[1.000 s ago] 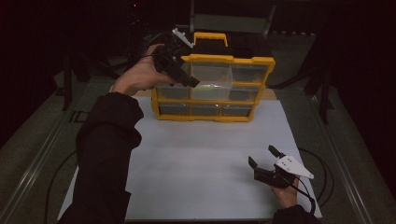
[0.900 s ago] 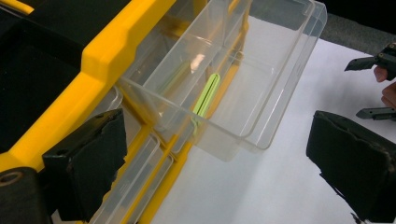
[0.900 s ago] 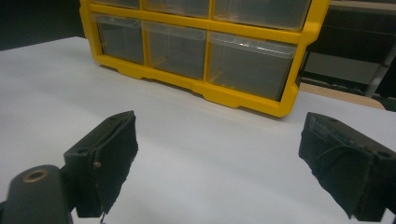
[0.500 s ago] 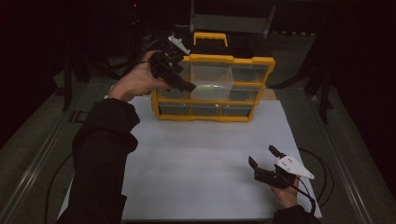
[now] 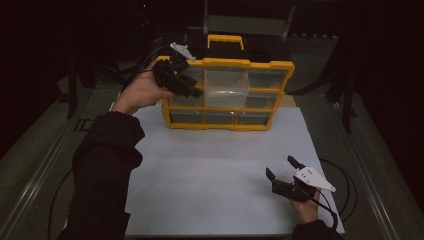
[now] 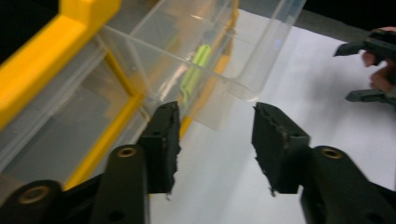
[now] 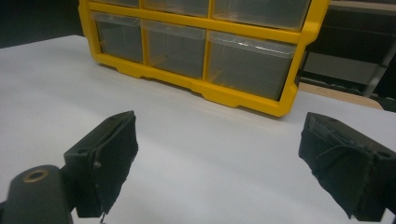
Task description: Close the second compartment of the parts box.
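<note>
On the white sheet (image 5: pixel 220 165) that covers the table, a yellow drawer cabinet (image 5: pixel 227 95) is stood upright near the far edge, its black and yellow carry handle (image 5: pixel 225 41) seen at the top. Its clear drawers are set in rows, and the middle drawer (image 5: pixel 226 87) of the upper row is seen pulled part-way out of the cabinet front. In the left gripper view a pale green, stick-like item (image 6: pixel 195 67) is made out inside that clear drawer. The left gripper (image 5: pixel 192 90) is held at the cabinet's upper left corner, just beside the pulled drawer; its jaws have just been closing, yet in the left gripper view a gap is kept between them, with the drawer's lip in front of the tips and nothing pinched. The right gripper (image 5: pixel 281 168) is held well apart from the cabinet, over the sheet's near right part, with its jaws spread wide and nothing between them.
</note>
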